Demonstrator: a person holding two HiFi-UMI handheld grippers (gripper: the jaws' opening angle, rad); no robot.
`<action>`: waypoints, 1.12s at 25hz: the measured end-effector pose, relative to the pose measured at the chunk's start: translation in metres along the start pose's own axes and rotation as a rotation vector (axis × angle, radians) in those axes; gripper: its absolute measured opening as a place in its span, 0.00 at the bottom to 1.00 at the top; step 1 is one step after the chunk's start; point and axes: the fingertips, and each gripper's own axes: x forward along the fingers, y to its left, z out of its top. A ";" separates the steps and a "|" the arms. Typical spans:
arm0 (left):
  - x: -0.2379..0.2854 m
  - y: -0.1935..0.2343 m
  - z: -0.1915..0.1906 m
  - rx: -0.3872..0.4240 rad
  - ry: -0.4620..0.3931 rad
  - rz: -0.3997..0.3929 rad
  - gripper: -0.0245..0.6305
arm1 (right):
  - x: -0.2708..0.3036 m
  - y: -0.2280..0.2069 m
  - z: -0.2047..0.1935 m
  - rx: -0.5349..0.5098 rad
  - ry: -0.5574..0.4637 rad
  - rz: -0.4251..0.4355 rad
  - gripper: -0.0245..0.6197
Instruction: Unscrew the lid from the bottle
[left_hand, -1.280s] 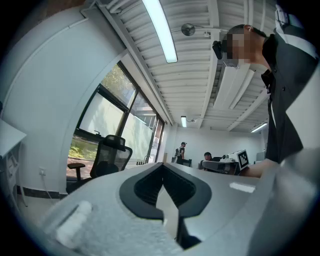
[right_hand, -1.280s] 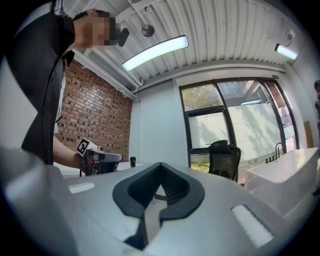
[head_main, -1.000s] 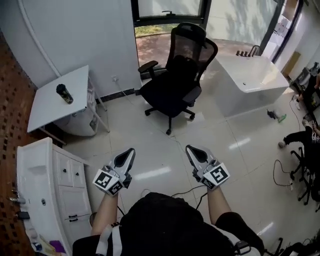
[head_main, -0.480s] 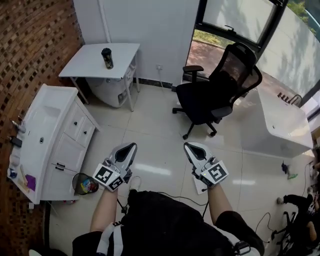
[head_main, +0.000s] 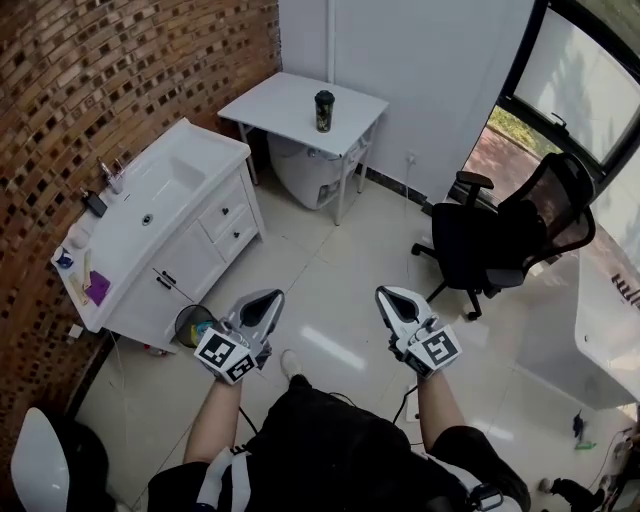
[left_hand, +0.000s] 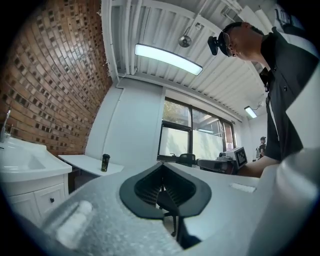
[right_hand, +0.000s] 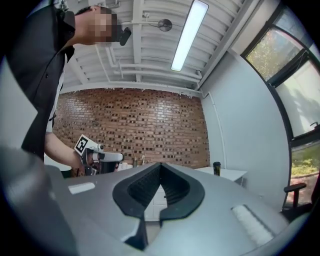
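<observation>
At ten o'clock from us the white sink cabinet with drawers is standing against the brick wall, and we should be keeping clear of its corner. We are holding the left gripper level, and its claw is pressed together with nothing in it. At twelve o'clock, well apart from both grippers, the dark cylindrical bottle with a black lid is standing upright on the small white folding table, near the table's back edge. The right gripper is also pointing level, its claw pressed together and empty.

In our judgement the task proper is not yet begun; the step in hand is reaching the table. To do it well, we should be keeping the bottle at twelve o'clock, stopping square to the table, and spreading both claws before arriving. One claw should be taking the body low, the other the lid from above. The black mesh office chair at two o'clock is standing out of our path.
</observation>
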 end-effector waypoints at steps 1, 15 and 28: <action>-0.004 0.008 -0.001 -0.006 -0.002 0.012 0.04 | 0.009 0.004 -0.001 0.004 -0.001 0.012 0.05; 0.050 0.120 0.007 -0.030 -0.010 -0.032 0.04 | 0.122 -0.047 -0.011 -0.012 0.034 0.004 0.05; 0.080 0.204 0.010 -0.030 0.018 -0.077 0.04 | 0.222 -0.076 -0.022 0.018 0.055 0.016 0.05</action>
